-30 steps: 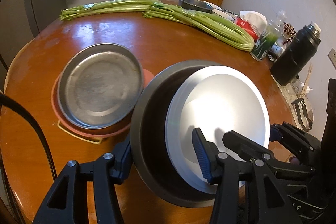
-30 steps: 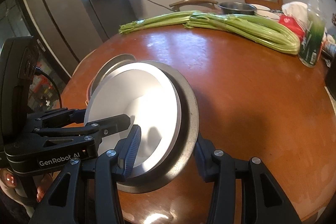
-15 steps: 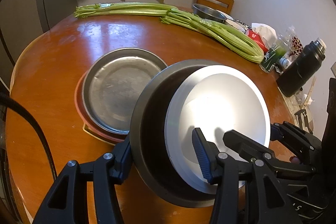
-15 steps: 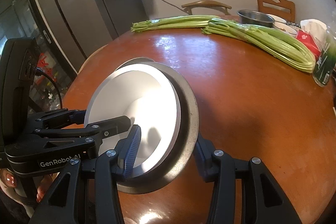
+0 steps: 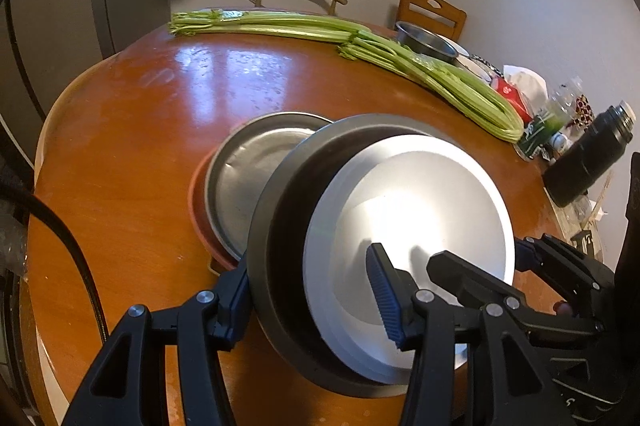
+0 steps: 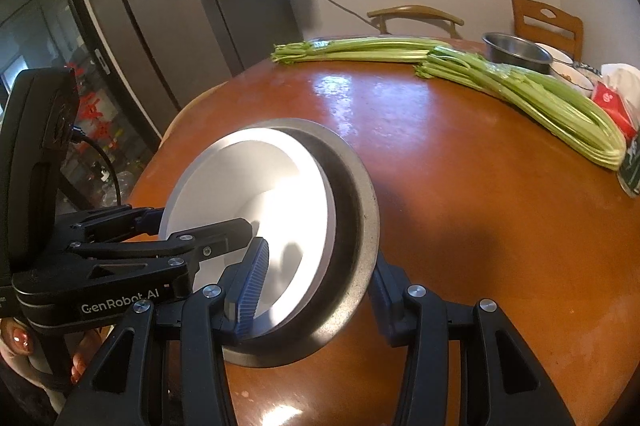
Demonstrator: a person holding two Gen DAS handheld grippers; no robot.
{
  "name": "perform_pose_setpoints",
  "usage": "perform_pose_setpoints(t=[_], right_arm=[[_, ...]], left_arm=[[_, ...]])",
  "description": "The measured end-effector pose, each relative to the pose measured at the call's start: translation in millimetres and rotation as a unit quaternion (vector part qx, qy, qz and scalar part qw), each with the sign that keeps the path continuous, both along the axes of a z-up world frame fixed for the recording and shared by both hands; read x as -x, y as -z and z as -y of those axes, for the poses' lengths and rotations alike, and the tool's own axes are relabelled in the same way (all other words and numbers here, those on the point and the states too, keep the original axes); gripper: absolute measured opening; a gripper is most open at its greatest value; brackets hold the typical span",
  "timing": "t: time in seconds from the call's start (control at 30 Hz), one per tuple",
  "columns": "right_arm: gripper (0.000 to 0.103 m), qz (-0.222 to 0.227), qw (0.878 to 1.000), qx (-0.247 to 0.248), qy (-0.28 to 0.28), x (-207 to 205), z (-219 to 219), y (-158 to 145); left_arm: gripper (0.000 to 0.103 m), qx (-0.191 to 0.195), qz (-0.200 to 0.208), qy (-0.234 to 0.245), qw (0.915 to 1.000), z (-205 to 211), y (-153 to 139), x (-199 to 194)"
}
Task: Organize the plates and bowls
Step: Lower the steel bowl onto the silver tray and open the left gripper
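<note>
A dark grey bowl point(image 5: 280, 210) with a white bowl point(image 5: 420, 202) nested inside is held tilted above the round wooden table point(image 5: 140, 130). My left gripper point(image 5: 316, 290) is shut on the near rim of both bowls. My right gripper point(image 6: 316, 278) is shut on the opposite rim of the same stack, the grey bowl point(image 6: 360, 226) and white bowl point(image 6: 256, 178). Behind and to the left, a steel plate point(image 5: 248, 166) lies on a red plate point(image 5: 200, 210), partly hidden by the held bowls.
Long celery bunches point(image 5: 360, 46) lie across the far side of the table. A steel bowl point(image 5: 428, 42), packets, a green bottle point(image 5: 540, 130) and a black flask point(image 5: 588, 154) crowd the right edge. Two chairs and a fridge stand beyond.
Both grippers have carried the nested bowls left and up, over the steel plate, which they now partly cover. The grip has not changed.
</note>
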State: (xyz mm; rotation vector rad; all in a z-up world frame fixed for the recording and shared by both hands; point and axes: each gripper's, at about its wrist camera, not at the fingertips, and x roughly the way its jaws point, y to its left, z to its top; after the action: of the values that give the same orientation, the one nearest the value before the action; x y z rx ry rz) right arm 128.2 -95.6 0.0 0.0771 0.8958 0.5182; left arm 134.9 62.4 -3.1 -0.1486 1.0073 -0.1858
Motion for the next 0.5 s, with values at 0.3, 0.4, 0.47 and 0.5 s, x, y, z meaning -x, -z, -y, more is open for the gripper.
perform_pose_setpoints(t=[0.3,0.4,0.47,0.5], right_arm=[[0.050,-0.006,1.000,0.003,-0.008,-14,-11,1],[0.050,-0.008,1.000,0.004,-0.009,-18,-14,0],[0.050,-0.009,1.000,0.005,-0.010,-21,-17,-1],[0.050,-0.008,1.000,0.006,-0.011,-22,-18,-2]], left_arm=[[0.052,0.003,-0.006,-0.006,1.0000,-9,0,-11],[0.052,0.003,-0.005,-0.007,1.0000,-12,0,-14],[0.052,0.004,-0.004,-0.008,1.0000,-15,-1,-17],[0.052,0.004,-0.003,-0.009,0.9999,-17,-1,-19]])
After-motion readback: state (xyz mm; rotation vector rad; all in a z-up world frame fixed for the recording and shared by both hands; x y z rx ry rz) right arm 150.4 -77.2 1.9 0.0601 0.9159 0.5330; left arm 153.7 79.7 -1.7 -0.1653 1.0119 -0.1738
